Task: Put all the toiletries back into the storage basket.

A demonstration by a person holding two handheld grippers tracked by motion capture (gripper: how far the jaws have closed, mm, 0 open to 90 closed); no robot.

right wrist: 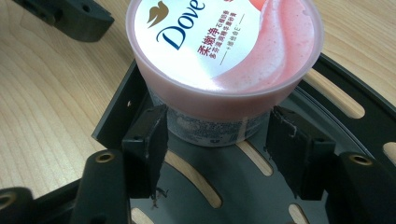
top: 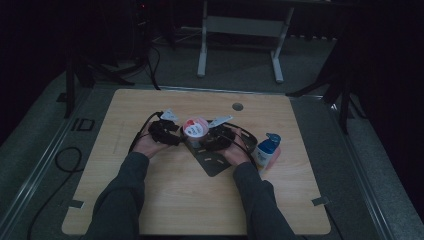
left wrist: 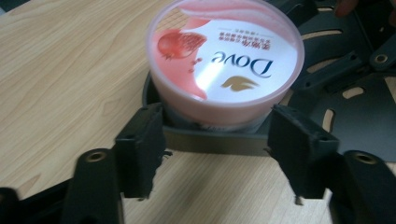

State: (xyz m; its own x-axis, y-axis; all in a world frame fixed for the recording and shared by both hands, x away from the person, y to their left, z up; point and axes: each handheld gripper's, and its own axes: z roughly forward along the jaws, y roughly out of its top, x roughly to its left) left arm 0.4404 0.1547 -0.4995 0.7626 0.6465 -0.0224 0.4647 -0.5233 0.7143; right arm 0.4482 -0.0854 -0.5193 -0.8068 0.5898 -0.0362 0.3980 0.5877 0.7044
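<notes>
Jar (top: 195, 128): pink lid, upright on black plate (top: 212, 162), mid-counter (top: 150, 210), nearer far edge. Left claw (left wrist: 217, 140) and right claw (right wrist: 217, 140): both wide, flanking the jar, not gripping. Bottle (top: 266, 150): toward right edge.

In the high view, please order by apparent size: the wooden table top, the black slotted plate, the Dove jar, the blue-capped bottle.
1. Wooden table top
2. Black slotted plate, partly covered by the hands
3. Blue-capped bottle and Dove jar: too alike to rank.

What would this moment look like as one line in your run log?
left gripper: open, at Dove jar | right gripper: open, opposite side | jar: upright on black slotted plate, lid on
</notes>
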